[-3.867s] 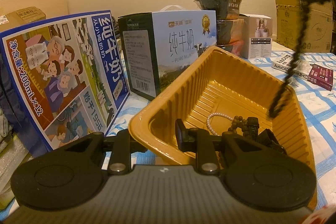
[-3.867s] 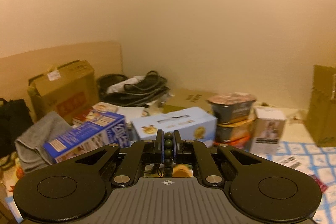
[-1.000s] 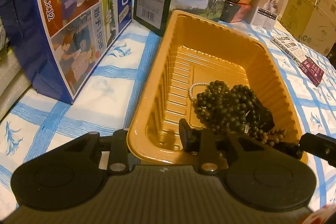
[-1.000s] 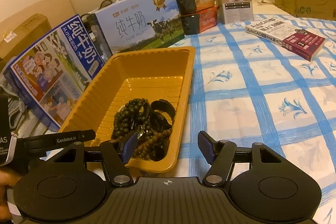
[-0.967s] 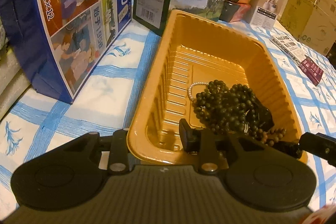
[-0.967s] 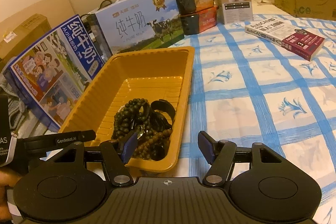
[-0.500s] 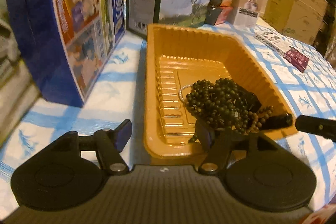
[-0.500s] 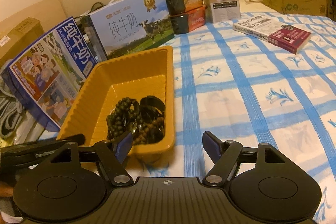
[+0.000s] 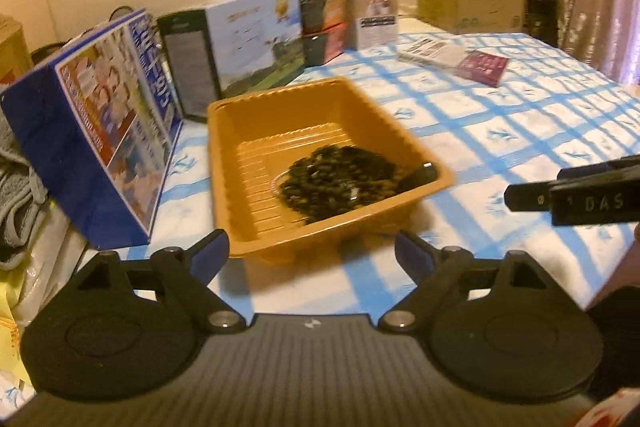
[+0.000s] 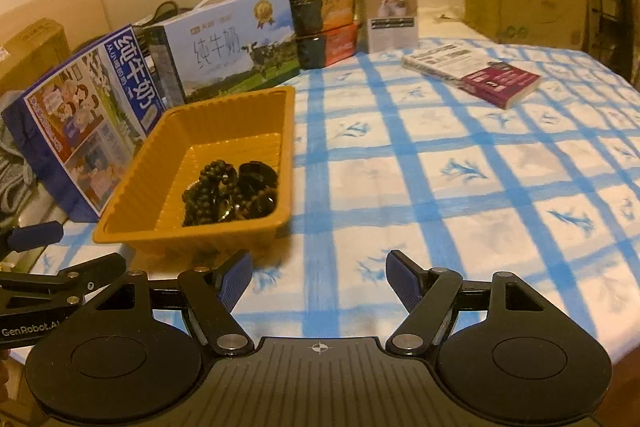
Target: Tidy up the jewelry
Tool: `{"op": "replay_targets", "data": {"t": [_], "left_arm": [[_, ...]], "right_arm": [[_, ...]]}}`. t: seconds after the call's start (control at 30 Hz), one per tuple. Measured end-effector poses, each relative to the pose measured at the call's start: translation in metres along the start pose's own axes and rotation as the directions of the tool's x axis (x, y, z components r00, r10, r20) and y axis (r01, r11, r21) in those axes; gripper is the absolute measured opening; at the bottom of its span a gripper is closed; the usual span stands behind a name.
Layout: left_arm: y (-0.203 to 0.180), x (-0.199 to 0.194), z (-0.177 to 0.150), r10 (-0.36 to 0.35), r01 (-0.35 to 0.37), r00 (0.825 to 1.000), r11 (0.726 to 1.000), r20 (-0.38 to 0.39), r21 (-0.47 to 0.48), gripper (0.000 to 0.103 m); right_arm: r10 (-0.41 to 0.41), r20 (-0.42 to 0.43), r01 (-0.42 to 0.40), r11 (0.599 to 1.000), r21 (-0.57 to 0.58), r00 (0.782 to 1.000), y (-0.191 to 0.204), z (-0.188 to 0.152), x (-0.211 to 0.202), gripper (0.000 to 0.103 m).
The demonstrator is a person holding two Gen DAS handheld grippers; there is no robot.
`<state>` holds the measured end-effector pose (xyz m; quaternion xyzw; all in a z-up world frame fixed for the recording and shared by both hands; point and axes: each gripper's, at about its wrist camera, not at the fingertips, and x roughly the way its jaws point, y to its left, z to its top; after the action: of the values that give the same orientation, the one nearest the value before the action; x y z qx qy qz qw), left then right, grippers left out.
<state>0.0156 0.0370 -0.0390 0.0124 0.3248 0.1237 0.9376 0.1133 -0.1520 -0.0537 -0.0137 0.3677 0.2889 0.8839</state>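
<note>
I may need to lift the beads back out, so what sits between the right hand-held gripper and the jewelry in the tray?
Only the orange tray's near wall. The right hand-held gripper is open above bare tablecloth, and the bead jewelry lies uncovered behind that wall, reachable from above.
</note>
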Motion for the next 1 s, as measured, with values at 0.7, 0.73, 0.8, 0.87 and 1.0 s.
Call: {"op": "replay_targets", "data": {"t": [0.7, 0.73, 0.8, 0.87, 1.0], "left_arm": [[-0.031, -0.070, 0.003, -0.153, 0.150, 0.987, 0.987, -0.051, -0.049, 0.091], [-0.032, -0.071, 0.003, -0.157, 0.155, 0.986, 0.987, -0.049, -0.048, 0.091], [-0.036, -0.073, 0.002, -0.164, 0.162, 0.985, 0.986, -0.048, -0.045, 0.091], [-0.039, -0.073, 0.001, -0.175, 0.173, 0.983, 0.984, -0.048, -0.036, 0.091], [-0.045, -0.071, 0.000, -0.187, 0.186, 0.981, 0.982, -0.058, -0.024, 0.091]], "right_arm": [[-0.032, 0.029, 0.028, 0.993, 0.118, 0.999, -0.011, -0.041, -0.109, 0.074], [-0.030, 0.028, 0.027, 0.993, 0.117, 0.999, -0.012, -0.043, -0.112, 0.074], [-0.032, 0.024, 0.029, 0.993, 0.115, 0.999, -0.012, -0.046, -0.115, 0.074], [-0.039, 0.022, 0.036, 0.992, 0.118, 0.999, -0.014, -0.048, -0.118, 0.074], [-0.042, 0.022, 0.039, 0.990, 0.133, 0.999, -0.018, -0.049, -0.121, 0.074]]}}
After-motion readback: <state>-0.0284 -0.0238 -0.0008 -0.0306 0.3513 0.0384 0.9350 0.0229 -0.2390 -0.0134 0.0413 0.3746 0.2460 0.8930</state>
